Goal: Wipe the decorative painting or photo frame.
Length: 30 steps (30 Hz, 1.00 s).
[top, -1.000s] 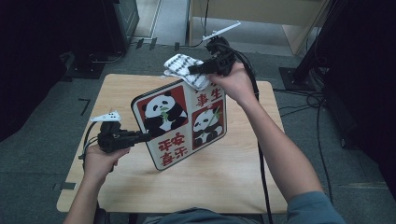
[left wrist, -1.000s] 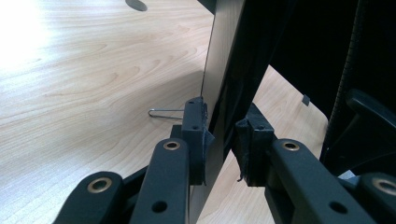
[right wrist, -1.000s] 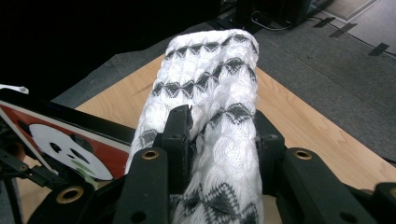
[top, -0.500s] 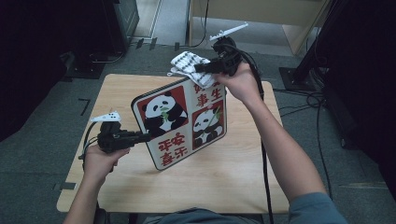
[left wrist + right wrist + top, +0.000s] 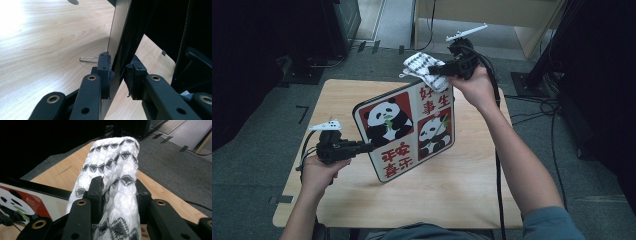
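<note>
Left tool clamps glossy flat panda board; right tool grips soft knitted cloth.

I read red Chinese characters on panda board: 好事生 at upper right, 平安喜乐 at lower left.

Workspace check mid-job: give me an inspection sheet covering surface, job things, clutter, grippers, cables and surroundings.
Surface: wooden table, bare around the board.
Job's things: panda board held tilted up off the table; patterned cloth at its top edge.
Clutter: a small wire clip on the table.
Grippers: left gripper clamps the board's left edge; right gripper clamps the cloth.
Cables: black cable trails along the right forearm; more on the floor at right.
Surroundings: grey floor, dark equipment at both sides.
</note>
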Each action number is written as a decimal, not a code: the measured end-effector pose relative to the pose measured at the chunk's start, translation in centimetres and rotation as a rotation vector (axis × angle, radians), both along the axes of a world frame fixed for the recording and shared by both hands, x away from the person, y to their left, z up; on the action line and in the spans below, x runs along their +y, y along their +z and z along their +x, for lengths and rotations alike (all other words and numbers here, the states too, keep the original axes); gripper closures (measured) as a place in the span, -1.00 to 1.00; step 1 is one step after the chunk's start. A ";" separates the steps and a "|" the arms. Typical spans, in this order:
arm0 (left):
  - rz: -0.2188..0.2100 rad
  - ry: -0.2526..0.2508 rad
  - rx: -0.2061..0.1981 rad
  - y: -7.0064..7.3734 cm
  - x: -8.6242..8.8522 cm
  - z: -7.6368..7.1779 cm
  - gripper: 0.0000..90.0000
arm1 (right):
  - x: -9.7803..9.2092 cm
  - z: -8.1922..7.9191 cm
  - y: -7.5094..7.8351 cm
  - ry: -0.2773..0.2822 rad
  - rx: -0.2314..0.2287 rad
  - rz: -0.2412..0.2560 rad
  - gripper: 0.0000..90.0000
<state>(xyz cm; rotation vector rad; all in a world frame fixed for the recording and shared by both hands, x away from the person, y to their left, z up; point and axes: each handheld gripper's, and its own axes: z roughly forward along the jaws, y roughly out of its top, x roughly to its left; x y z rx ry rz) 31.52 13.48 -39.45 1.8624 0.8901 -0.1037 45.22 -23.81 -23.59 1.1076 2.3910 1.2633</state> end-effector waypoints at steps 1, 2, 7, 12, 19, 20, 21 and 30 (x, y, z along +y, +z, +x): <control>0.000 0.000 0.000 0.0 0.0 0.0 0.69 | -0.1 0.0 0.0 -0.004 -0.004 -0.003 0.50; 0.000 0.000 0.000 0.0 0.0 0.0 0.69 | -0.3 0.0 0.0 -0.009 -0.006 -0.005 0.50; 0.001 0.001 0.000 0.0 0.0 0.0 0.69 | -0.7 0.2 -0.1 -0.025 -0.013 -0.005 0.50; 0.000 -0.001 0.001 0.0 0.0 0.0 0.69 | -1.2 0.3 -0.1 -0.040 -0.022 -0.009 0.51; 0.002 -0.001 0.002 0.0 0.0 0.0 0.68 | -1.8 0.5 -0.1 -0.057 -0.034 -0.012 0.56; 0.001 -0.001 0.003 0.0 0.0 0.0 0.68 | -1.9 0.5 -0.1 -0.059 -0.036 -0.015 0.56; 0.001 -0.001 0.003 0.0 0.0 0.0 0.68 | -1.9 0.5 -0.1 -0.064 -0.036 -0.015 0.56; 0.001 -0.001 0.002 -0.1 0.0 0.0 0.68 | -2.7 0.3 -0.1 -0.092 -0.081 -0.039 0.76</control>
